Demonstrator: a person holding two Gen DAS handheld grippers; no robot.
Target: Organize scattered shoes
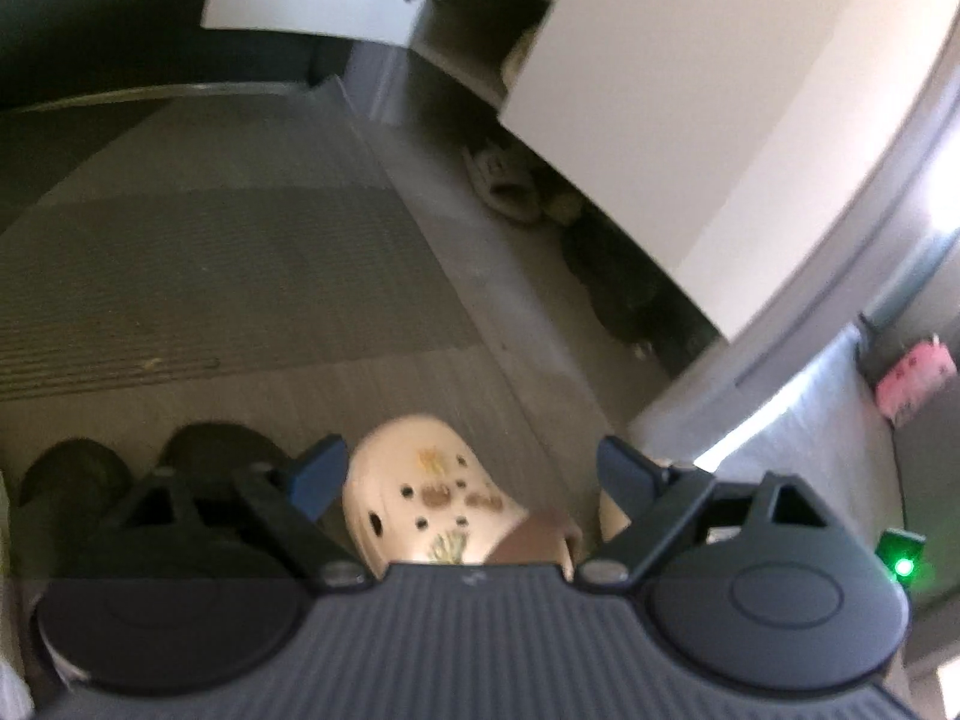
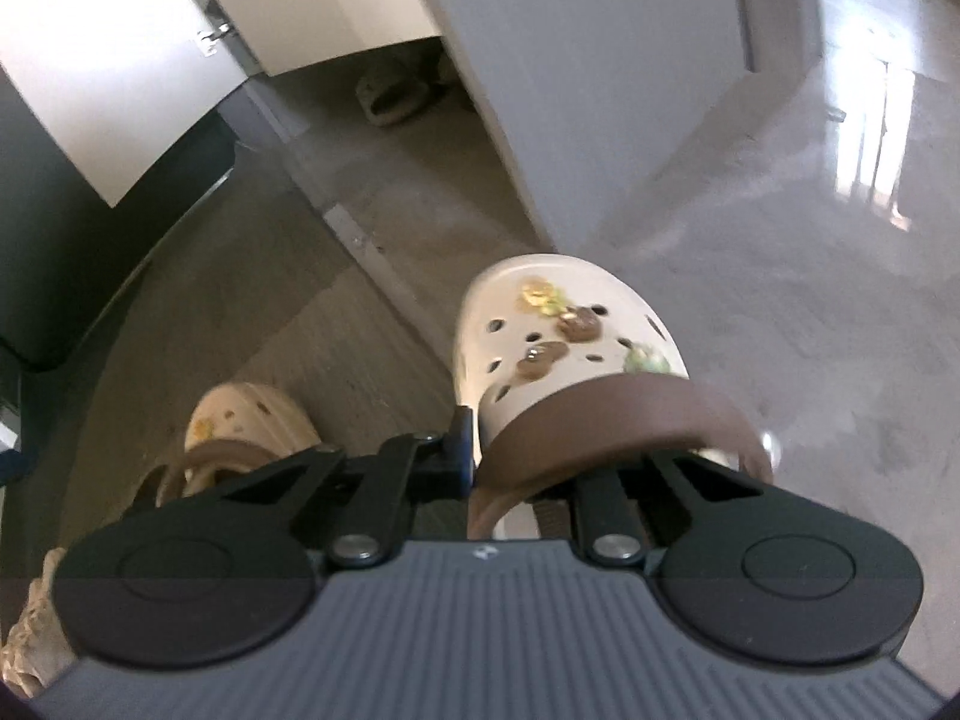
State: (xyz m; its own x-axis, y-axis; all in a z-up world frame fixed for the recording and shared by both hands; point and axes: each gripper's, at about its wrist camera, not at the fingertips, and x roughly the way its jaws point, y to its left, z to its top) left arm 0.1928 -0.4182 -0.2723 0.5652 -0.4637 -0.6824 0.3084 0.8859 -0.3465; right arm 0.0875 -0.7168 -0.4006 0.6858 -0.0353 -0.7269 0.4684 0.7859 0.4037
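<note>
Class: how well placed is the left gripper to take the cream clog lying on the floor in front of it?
Probably well placed, yes. The left gripper stands open, and the cream clog lies between its fingers with nothing over it. The dark shoes sit off to one side.

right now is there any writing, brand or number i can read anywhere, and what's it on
No readable text in either view.
Small pale logo mark on the left tongs' body: too small to read.
The same mark on the right tongs' body: too small to read.
Charms on the held clog: pictures only, no letters.
Pink item by the wall: blurred pattern, nothing legible.
</note>
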